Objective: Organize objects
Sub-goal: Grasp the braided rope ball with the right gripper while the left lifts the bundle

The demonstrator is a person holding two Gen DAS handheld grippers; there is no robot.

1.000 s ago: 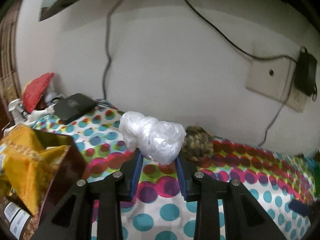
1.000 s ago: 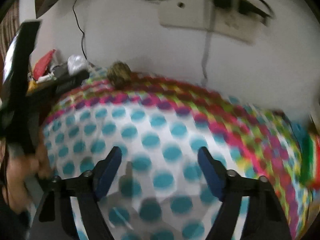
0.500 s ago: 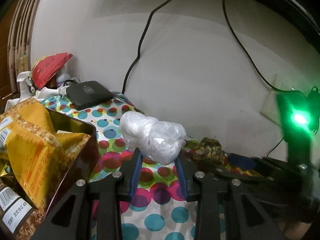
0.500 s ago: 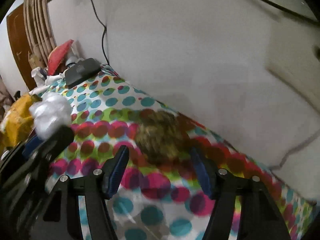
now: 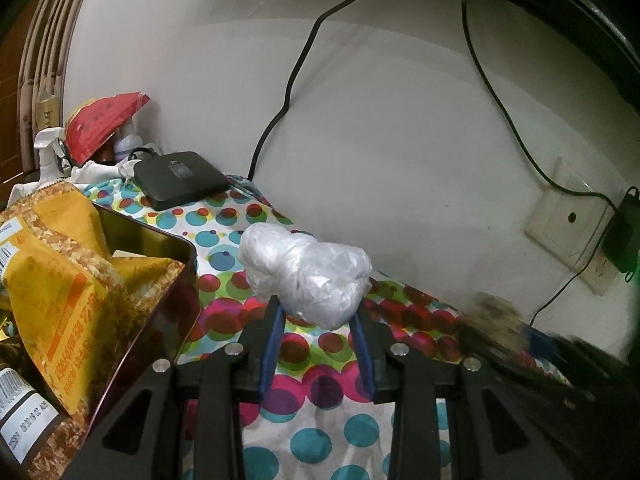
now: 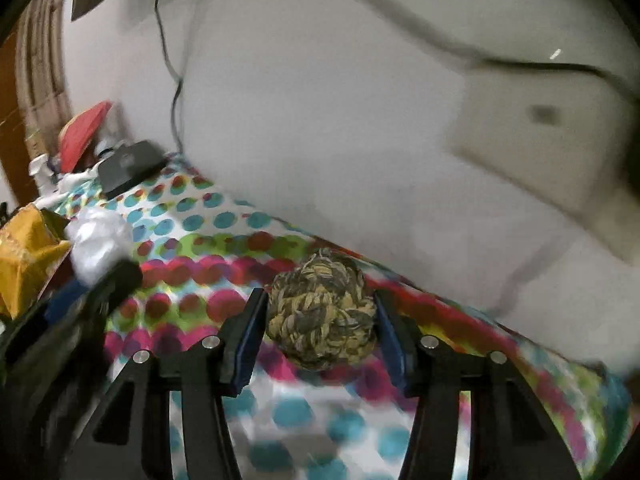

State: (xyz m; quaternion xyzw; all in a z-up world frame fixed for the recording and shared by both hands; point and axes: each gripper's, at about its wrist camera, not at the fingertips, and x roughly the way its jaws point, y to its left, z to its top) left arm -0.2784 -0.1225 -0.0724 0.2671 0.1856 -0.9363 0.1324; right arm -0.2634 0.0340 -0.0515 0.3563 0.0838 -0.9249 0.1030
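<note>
The left gripper (image 5: 318,312) holds a white plastic-wrapped bundle (image 5: 306,276) between its two blue pads; the jaws are narrow and press on the lower part of the bundle from both sides. The bundle is above the dotted cloth (image 5: 320,432), and I cannot tell if it touches the cloth. Just beside the bundle, on its left, stands a dark red tin box (image 5: 176,280), and inside the box there are yellow snack packets (image 5: 48,280) and a small container with a barcode label (image 5: 24,420). Behind the box, near the wall, a flat black device (image 5: 178,178) lies on the cloth, with a black cable (image 5: 288,88) that goes up the wall. Farther behind the box are a red packet (image 5: 106,122) and a white spray bottle (image 5: 48,156).

The right gripper (image 6: 320,316) has a brown braided rope ball (image 6: 322,314) between its fingers. The jaws are half open, and the pads stand very close to the ball on each side; the picture is blurred, so I cannot tell if they already press it. The ball rests on the dotted cloth near the wall, to the right of the tin box and apart from it. A wall socket plate (image 5: 568,220) is on the wall above the ball.
</note>
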